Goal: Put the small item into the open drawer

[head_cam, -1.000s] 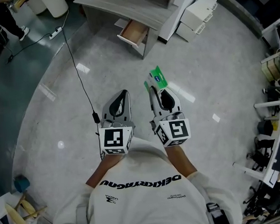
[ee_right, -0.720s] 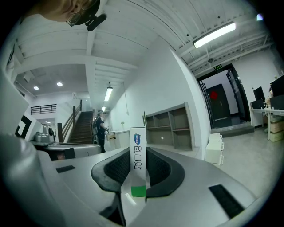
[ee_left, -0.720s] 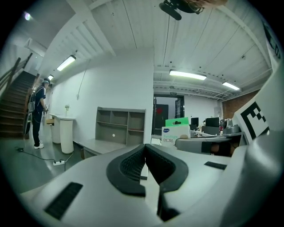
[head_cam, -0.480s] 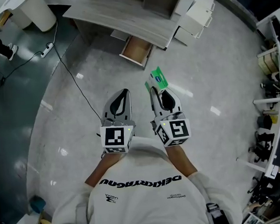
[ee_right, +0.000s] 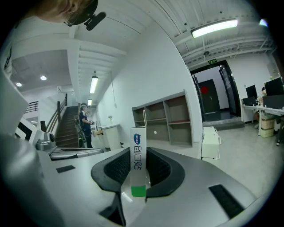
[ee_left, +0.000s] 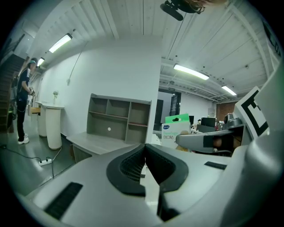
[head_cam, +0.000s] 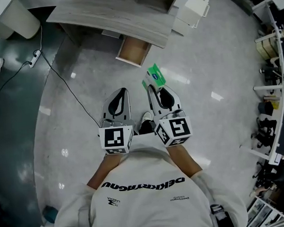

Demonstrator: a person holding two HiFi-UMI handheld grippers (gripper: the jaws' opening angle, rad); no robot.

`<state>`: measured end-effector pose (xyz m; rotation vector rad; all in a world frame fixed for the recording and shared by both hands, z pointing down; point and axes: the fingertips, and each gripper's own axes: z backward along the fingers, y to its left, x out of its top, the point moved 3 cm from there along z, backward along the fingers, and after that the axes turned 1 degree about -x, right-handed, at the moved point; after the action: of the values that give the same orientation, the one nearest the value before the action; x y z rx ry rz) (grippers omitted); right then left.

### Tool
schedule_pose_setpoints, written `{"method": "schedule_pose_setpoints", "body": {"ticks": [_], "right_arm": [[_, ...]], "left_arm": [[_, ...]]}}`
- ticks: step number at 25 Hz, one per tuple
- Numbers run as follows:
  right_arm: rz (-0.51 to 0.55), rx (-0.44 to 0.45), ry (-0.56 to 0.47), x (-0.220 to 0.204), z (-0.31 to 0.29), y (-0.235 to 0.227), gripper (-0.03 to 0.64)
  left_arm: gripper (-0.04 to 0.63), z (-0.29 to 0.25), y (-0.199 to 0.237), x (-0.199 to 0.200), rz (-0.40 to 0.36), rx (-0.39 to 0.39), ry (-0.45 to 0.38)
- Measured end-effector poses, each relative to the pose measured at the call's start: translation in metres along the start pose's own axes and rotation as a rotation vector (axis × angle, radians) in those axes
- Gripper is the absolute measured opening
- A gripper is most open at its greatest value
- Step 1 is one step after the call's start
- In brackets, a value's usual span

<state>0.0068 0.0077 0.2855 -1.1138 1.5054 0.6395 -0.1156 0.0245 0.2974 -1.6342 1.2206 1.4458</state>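
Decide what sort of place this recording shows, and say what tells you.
Probably an office-like workroom: a grey wooden desk with an open wooden drawer, a grey open-fronted shelf unit, and long strip lights on the ceiling.

Seen from above, the person holds both arms forward at about waist height, with the left forearm and right forearm bare below white sleeves. The left tool and right tool point ahead, close together and nearly parallel. Each carries its marker cube at the rear, nearest the body: the left cube and the right cube. The left tool's jaws meet at the tips with nothing between them. The right tool's jaws stand partway apart, pressed on a thin green and white packet that stands upright between the pads and sticks out past the tips.
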Motion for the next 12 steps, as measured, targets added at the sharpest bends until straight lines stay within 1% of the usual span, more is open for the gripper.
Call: {"method": "schedule_pose_setpoints", "body": {"ticks": [5,9,12], "right_arm": [[-0.017,-0.018,0.033,-0.012,-0.042,-0.016,0.119],[-0.058,-0.026,0.077,-0.021,-0.07,-0.041,0.12],[-0.09,-0.027,0.111,-0.031,-0.101,-0.054,0.12]], "left_arm": [[0.017,-0.04,0.019,-0.021,-0.005,-0.003,0.046],[0.017,-0.071,0.017,-0.023,-0.043,-0.009,0.078],[0.017,-0.098,0.032,-0.032,-0.058,0.002,0.111]]}}
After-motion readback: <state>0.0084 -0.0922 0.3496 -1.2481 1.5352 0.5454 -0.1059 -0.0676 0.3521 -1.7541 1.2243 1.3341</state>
